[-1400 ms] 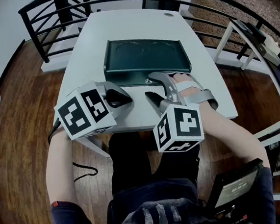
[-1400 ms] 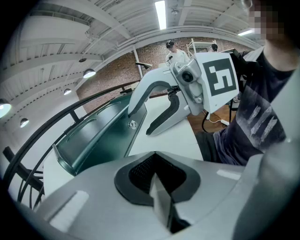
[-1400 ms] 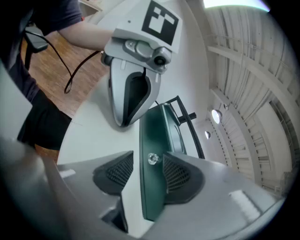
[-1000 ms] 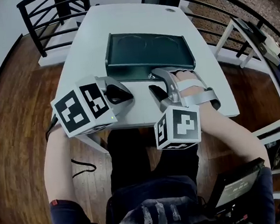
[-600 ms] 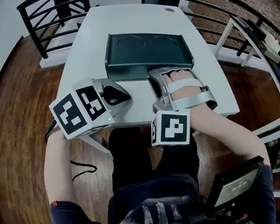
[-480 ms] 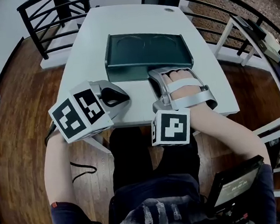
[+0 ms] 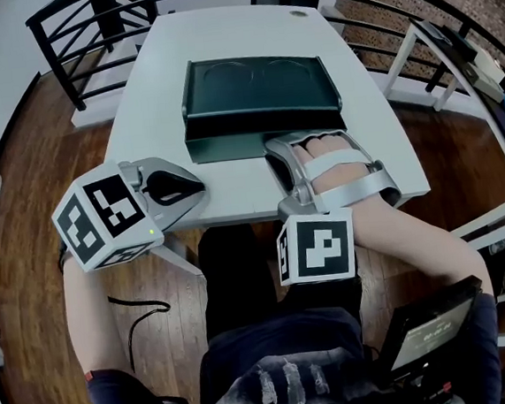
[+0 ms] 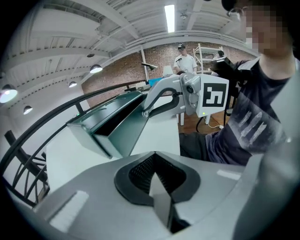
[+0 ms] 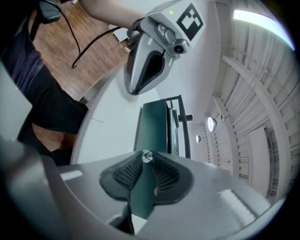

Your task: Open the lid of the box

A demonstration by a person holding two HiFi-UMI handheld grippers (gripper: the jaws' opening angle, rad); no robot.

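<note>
A dark green box (image 7: 259, 89) lies in the middle of the white table (image 7: 218, 31). Its lid (image 7: 228, 135) is tilted up a little at the near edge. My right gripper (image 7: 276, 150) is shut on that near edge. In the right gripper view the green lid panel (image 9: 152, 126) runs between the pads, with a small crystal knob (image 9: 146, 156) at their tips. My left gripper (image 7: 176, 188) hovers at the table's near left edge, shut with nothing in it. The left gripper view shows the box (image 8: 112, 124) with a dark gap under its raised lid, and the right gripper (image 8: 161, 96) on it.
A black railing (image 7: 85, 26) curves round the far side of the table. A white rack (image 7: 479, 68) stands to the right on the wooden floor (image 7: 19, 175). A small round object (image 7: 298, 12) lies at the table's far edge. A screen (image 7: 425, 331) sits by the person's right knee.
My right gripper moved forward to the box's near edge and closed on the lid, whose front has risen slightly. My left gripper drew back left toward the table's edge.
</note>
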